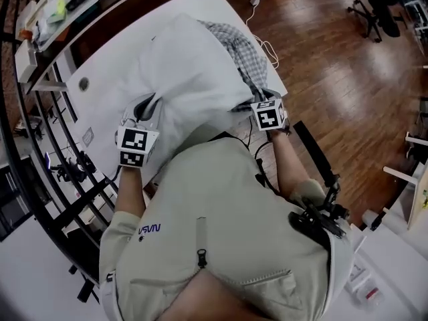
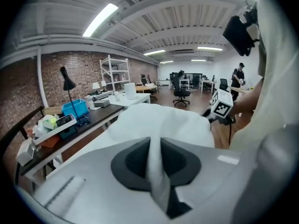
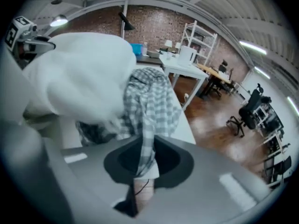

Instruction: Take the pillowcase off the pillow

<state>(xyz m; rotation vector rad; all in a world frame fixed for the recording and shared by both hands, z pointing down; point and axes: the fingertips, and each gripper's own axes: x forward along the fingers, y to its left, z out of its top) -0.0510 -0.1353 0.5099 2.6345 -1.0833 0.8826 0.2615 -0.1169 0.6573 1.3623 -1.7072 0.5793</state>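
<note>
The pillow (image 1: pixel 180 79) is lying on the white table (image 1: pixel 100 72), its long axis running away from the person. The checked pillowcase (image 1: pixel 237 49) is bunching along its right side. Only their own views are showing the grips: the left gripper (image 2: pixel 156 167) is pinching the pillow's white cloth and the right gripper (image 3: pixel 142 157) is pinching checked cloth. A blue bin (image 2: pixel 74 108) is sitting on the side desk, its contents hidden.

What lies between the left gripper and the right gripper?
The white pillow, as the head view shows. The left gripper pinches its fabric, the right gripper the checked pillowcase.
</note>
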